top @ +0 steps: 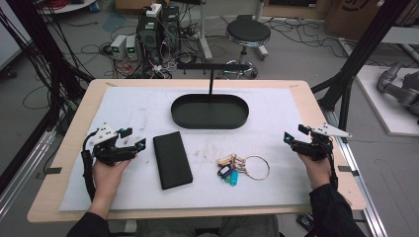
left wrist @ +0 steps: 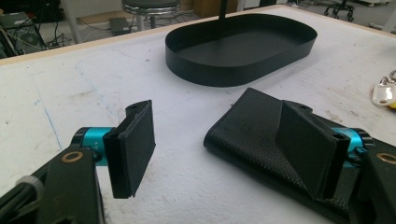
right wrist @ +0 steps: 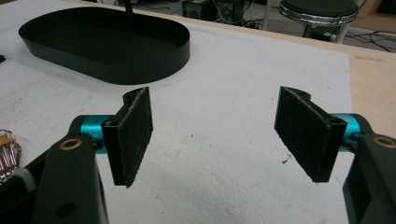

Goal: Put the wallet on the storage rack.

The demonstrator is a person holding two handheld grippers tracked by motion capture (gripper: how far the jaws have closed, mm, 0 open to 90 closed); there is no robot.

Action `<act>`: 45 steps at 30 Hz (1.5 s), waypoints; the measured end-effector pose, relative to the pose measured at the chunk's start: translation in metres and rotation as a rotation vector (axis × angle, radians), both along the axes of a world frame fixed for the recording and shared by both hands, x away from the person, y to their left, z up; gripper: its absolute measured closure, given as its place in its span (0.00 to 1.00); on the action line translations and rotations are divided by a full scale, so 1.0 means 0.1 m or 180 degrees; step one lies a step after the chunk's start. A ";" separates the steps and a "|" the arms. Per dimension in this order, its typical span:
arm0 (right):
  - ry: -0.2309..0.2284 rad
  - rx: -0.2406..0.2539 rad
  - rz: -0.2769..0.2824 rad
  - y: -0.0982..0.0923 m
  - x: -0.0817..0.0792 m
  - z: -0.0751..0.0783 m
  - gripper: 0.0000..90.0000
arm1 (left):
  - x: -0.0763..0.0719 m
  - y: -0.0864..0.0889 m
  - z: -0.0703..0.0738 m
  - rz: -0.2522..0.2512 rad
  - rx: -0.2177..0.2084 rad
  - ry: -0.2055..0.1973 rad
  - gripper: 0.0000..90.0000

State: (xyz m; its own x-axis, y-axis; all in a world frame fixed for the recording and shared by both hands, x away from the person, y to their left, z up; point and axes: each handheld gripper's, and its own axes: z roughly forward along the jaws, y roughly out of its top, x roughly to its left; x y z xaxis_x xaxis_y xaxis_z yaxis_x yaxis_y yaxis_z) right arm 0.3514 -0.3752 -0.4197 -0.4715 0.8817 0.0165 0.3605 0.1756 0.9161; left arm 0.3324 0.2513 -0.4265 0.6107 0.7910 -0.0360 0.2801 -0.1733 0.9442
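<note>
Right, nearest the person, the left gripper (top: 132, 139) sits low over the white foam mat (top: 138, 111), jaws spread wide with nothing between the pads. Just beside it, toward the middle of the table, lies the flat black leather wallet (top: 172, 159); in the left gripper view that wallet (left wrist: 252, 135) sits partly behind the right-hand jaw, close to it, though contact I cannot tell. Over on the other side, the right gripper (top: 291, 136) is likewise wide open over bare mat. Between it and the wallet rests the bunch of coloured key tags on a metal ring (top: 242, 168), apart from both. Farther back, the oval black metal tray (top: 209, 111) stands mid-table.
</note>
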 end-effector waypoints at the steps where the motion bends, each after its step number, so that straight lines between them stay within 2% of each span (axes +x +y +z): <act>1: 0.0000 0.0000 0.0000 0.00 0.00 0.00 0.31 | 0.00 0.00 0.00 0.0003 0.0006 -0.0002 0.31; 17: -0.0006 0.0008 -0.0015 -0.01 0.02 -0.01 0.31 | -0.02 -0.08 0.01 -0.0186 0.0078 0.0029 0.30; 23: -0.0005 -0.0026 -0.0029 0.00 0.02 -0.01 0.32 | 0.06 -0.05 -0.01 -0.0060 -0.0094 0.0020 0.32; 24: 0.0001 -0.0026 -0.0029 0.00 0.02 -0.01 0.32 | 0.10 -0.04 -0.01 -0.0052 -0.0139 0.0101 0.32; 25: 0.0001 -0.0026 -0.0029 0.00 0.02 -0.01 0.32 | 0.10 -0.04 -0.01 -0.0052 -0.0139 0.0101 0.32; 28: 0.0019 -0.0015 -0.0034 0.00 0.00 0.00 0.32 | 0.12 -0.05 0.00 -0.0096 -0.0141 0.0160 0.33; 31: 0.0007 -0.0021 -0.0044 -0.03 -0.01 0.00 0.32 | 0.08 -0.10 0.00 -0.0246 -0.0035 0.0300 0.35; 36: 0.0001 0.0010 -0.0080 -0.06 -0.01 0.00 0.31 | -0.03 -0.16 0.03 -0.0403 -0.0101 0.0260 0.34; 41: -0.0013 0.0001 -0.0064 -0.03 -0.01 0.00 0.32 | -0.16 -0.24 0.03 -0.0565 0.0031 0.0212 0.34; 43: -0.0012 0.0006 -0.0063 -0.03 -0.01 0.00 0.32 | -0.17 -0.25 0.02 -0.0559 0.0102 0.0210 0.34; 45: -0.0030 -0.0010 -0.0057 -0.02 0.00 0.00 0.32 | -0.14 -0.24 -0.01 -0.0542 0.0083 0.0249 0.33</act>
